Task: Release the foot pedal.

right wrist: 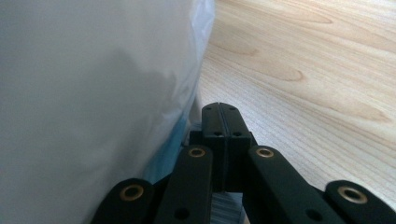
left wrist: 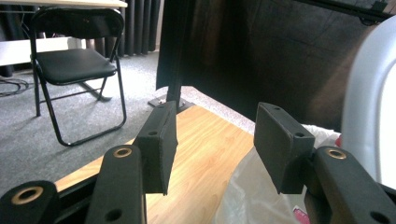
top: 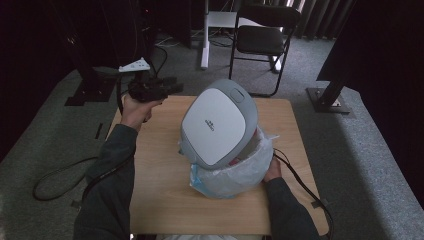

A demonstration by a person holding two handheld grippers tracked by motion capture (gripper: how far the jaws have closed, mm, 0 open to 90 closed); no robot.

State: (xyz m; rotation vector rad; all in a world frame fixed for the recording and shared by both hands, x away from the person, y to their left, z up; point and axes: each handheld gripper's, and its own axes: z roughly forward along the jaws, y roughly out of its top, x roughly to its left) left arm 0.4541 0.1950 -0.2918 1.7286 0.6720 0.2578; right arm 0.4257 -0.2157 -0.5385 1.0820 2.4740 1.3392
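**Lidded bin with bag on the table, left gripper raised, right gripper at the bag**

High view: A bin (top: pixel 220 127) with a white and grey lid is seen on the wooden table (top: pixel 160 195), right of the middle, its lid tilted toward the camera. A clear plastic bag (top: pixel 235 175) is bunched around its near and right sides, with a pale blue patch at the near left. The left gripper (top: pixel 167 89) is held up at the table's far left corner, well apart from the bin, with the grey plate on top and the cable trailed down to the floor at the left. The right hand (top: pixel 272 170) is placed just beside the bag's right side, touching it. A black chair (top: pixel 262 40) is seen on the carpet beyond the table.

Left gripper view: The left gripper (left wrist: pixel 215 147) is seen with its jaws released, a clear gap between the pads and nothing held in it. The table is seen through the gap. The bag (left wrist: pixel 252 196) and the bin's pale edge (left wrist: pixel 369 107) are seen at the right, and the chair (left wrist: pixel 74 65) at the far left.

Right gripper view: The right gripper (right wrist: pixel 225 109) is seen clenched, its pads pressed flat together with nothing seen between them. The bag (right wrist: pixel 93 93) is seen just to its left, with the blue patch low beside the jaws. The table (right wrist: pixel 303 70) is spread out at the right.
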